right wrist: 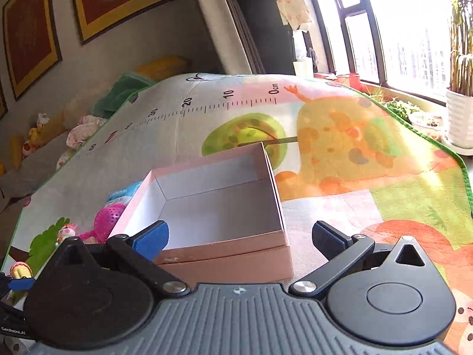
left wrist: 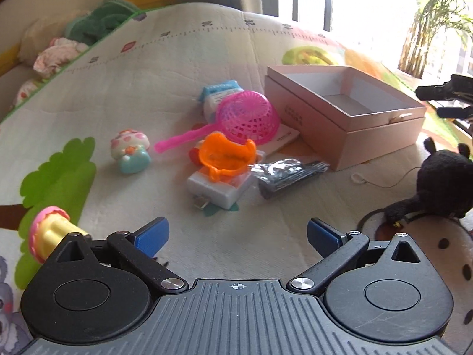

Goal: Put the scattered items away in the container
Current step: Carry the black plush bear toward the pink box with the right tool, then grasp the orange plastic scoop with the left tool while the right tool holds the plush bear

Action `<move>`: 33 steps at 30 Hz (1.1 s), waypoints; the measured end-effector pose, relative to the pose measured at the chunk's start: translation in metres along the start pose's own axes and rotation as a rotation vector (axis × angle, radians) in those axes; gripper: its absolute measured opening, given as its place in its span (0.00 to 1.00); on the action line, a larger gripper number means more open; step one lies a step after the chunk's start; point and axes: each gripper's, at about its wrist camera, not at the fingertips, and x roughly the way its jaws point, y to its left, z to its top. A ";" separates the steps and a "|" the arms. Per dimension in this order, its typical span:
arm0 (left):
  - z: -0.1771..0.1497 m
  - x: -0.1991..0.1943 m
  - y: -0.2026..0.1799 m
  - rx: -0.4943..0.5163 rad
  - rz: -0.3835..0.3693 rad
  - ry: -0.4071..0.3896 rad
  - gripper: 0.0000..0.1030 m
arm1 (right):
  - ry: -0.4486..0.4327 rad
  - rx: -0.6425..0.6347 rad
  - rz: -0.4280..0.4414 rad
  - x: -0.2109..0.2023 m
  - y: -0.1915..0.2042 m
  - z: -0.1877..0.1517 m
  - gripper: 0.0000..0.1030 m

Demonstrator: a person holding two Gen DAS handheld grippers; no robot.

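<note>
An empty pink box [left wrist: 348, 115] stands on the play mat, right of a pile: a pink toy strainer [left wrist: 245, 118], an orange plastic toy [left wrist: 227, 153] on a white adapter [left wrist: 218, 186], a black foil packet [left wrist: 286, 174], a blue-white pouch [left wrist: 218, 94]. A mushroom figurine [left wrist: 130, 151] lies left of the pile, a cupcake toy [left wrist: 50, 236] near left, a black plush [left wrist: 440, 186] right. My left gripper [left wrist: 238, 235] is open and empty, just short of the pile. My right gripper [right wrist: 239, 236] is open and empty over the box [right wrist: 218, 204] near edge.
The play mat [right wrist: 340, 159] covers the surface and drops off at its green border. Soft toys and cloths [left wrist: 74, 41] lie beyond the mat's far left edge. Plant pots [right wrist: 459, 115] stand by the window on the right. My right gripper shows at the left wrist view's right edge [left wrist: 449, 97].
</note>
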 end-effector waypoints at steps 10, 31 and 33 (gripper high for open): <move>0.023 0.033 -0.062 -0.053 0.057 0.007 1.00 | 0.053 0.025 0.223 0.010 0.007 0.000 1.00; 0.023 0.052 -0.054 0.000 0.193 -0.030 0.55 | 0.093 -0.546 0.115 -0.031 0.071 -0.095 0.79; 0.018 0.045 -0.050 0.013 0.185 -0.026 0.50 | 0.105 -0.540 0.093 -0.033 0.073 -0.095 0.69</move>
